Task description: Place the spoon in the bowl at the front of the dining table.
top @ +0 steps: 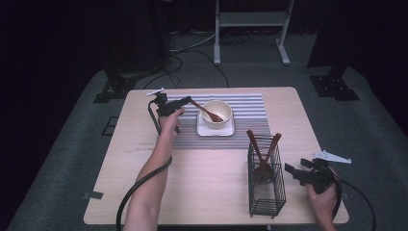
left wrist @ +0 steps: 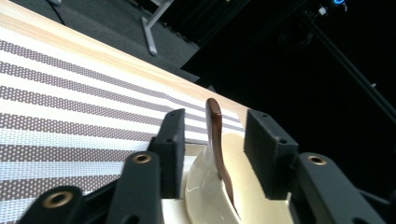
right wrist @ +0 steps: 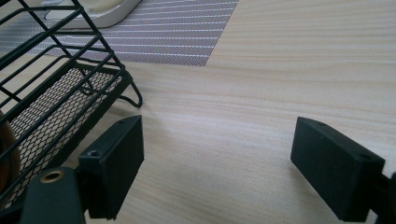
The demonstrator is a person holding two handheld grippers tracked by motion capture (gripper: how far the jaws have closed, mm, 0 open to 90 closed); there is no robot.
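Spoon set in the bowl, left jaws parted around its handle

High view: the left gripper (top: 185,102) sits at the handle of the dark brown wooden spoon (top: 208,112), which leans in the cream round bowl (top: 217,114) on its square white tray (top: 215,130); the right gripper (top: 291,172) rests open and empty beside the black wire utensil basket (top: 265,179). Left gripper view: pads (left wrist: 173,140) stand clear of the handle (left wrist: 215,140) (released, not clamped); a sideways pull could snag it and tip it out. Right gripper view: bare pale wooden table (right wrist: 243,121) between wide jaws; basket contents (right wrist: 9,163) cut off.
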